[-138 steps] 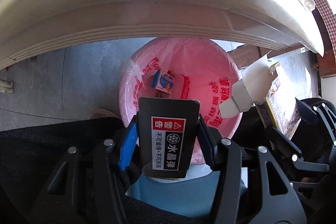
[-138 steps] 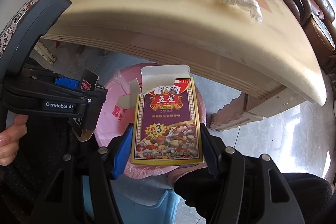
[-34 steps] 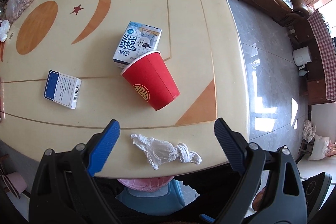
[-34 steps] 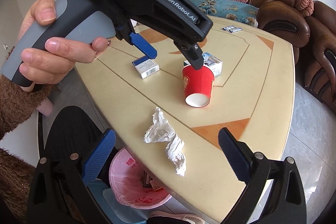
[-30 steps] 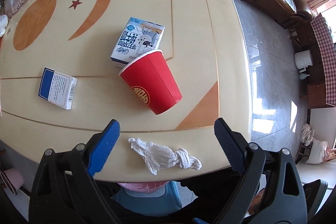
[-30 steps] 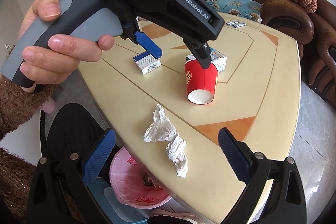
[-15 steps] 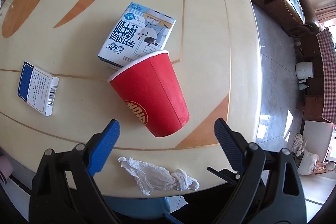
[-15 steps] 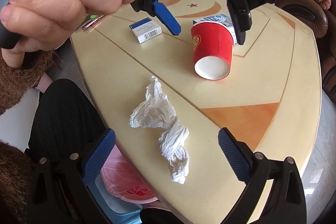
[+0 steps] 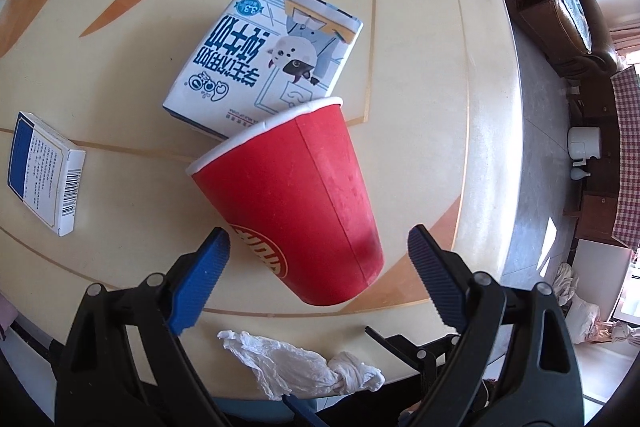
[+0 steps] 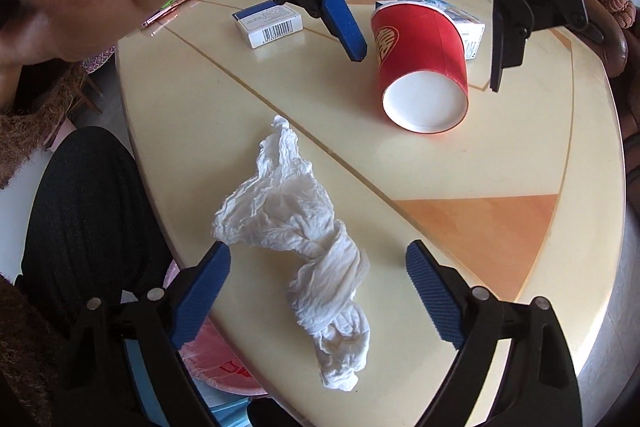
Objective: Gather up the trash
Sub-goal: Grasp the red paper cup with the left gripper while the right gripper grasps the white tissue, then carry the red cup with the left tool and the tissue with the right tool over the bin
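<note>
We are holding the left gripper (image 9: pixel 318 259) spread wide over the red paper cup (image 9: pixel 294 195), which is lying on its side between the blue pads without touching them. Its rim is resting against the milk carton (image 9: pixel 264 53) beyond, with a blue-and-white box (image 9: pixel 44 173) lying to the left. We are closing the right gripper (image 10: pixel 318 267) around the crumpled tissue (image 10: pixel 304 239) at the near edge of the table (image 10: pixel 500 155); its pads are not yet pressing.
</note>
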Tool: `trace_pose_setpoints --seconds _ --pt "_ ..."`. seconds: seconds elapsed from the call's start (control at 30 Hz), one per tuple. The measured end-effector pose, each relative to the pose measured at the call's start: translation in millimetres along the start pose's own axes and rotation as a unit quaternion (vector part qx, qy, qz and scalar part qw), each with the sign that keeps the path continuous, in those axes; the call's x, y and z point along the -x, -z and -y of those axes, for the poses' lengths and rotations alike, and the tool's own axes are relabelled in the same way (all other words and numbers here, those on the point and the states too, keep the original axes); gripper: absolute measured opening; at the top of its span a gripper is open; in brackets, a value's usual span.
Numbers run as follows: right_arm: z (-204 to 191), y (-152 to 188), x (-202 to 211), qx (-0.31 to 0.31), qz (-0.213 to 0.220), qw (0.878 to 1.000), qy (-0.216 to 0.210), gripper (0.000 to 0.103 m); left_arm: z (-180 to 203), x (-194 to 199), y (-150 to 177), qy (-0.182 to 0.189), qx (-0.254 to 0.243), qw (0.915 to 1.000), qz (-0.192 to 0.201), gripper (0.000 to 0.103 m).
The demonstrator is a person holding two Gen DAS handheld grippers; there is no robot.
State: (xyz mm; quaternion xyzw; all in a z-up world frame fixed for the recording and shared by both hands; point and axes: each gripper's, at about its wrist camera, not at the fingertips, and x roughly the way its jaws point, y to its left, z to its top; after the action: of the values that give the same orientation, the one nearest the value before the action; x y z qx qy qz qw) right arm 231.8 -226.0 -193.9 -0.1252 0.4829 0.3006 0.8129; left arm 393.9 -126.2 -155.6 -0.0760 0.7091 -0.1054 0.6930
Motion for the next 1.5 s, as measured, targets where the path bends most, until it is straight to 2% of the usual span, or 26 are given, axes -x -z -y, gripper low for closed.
trace_pose_setpoints --seconds 0.13,0.2,0.27,0.33,0.47,0.53,0.83,1.17,1.5 --pt "-3.3 -0.3 0.9 0.008 0.006 1.000 0.024 0.073 -5.0 -3.4 -4.2 0.001 0.013 0.9999 -0.003 0.075" --pt "-2.3 -0.2 2.9 0.008 0.009 0.999 0.030 0.067 -6.8 -5.0 -5.1 0.009 0.018 0.9998 -0.006 0.074" --pt "-1.4 -0.9 4.0 0.004 0.012 0.999 0.037 0.058 -5.5 -4.8 -6.0 0.014 0.014 0.9998 -0.005 0.069" --pt "-0.7 -1.8 4.9 0.005 0.008 0.999 0.040 0.055 0.4 -4.0 -5.9 -0.004 0.003 1.0000 0.000 0.069" --pt "-2.8 -4.7 5.2 0.005 0.005 0.999 0.043 0.031 7.1 -2.5 0.3 -0.004 -0.012 0.9999 0.005 0.068" --pt "-3.8 -4.5 5.6 0.002 0.003 0.999 0.041 0.027 9.5 1.3 2.8 -0.006 -0.018 0.9998 0.010 0.067" --pt "-2.7 -7.4 20.4 -0.022 0.011 0.998 0.056 0.024 -7.5 24.1 16.4 -0.016 -0.033 0.9987 0.035 0.064" --pt "-16.3 -13.6 35.7 -0.030 0.019 0.996 0.082 0.024 -26.4 43.6 39.7 -0.002 -0.035 0.9982 0.049 0.062" --pt "-31.8 -24.7 68.3 -0.038 0.040 0.991 0.122 0.024 -35.0 80.7 68.0 -0.013 -0.041 0.9950 0.090 0.062"
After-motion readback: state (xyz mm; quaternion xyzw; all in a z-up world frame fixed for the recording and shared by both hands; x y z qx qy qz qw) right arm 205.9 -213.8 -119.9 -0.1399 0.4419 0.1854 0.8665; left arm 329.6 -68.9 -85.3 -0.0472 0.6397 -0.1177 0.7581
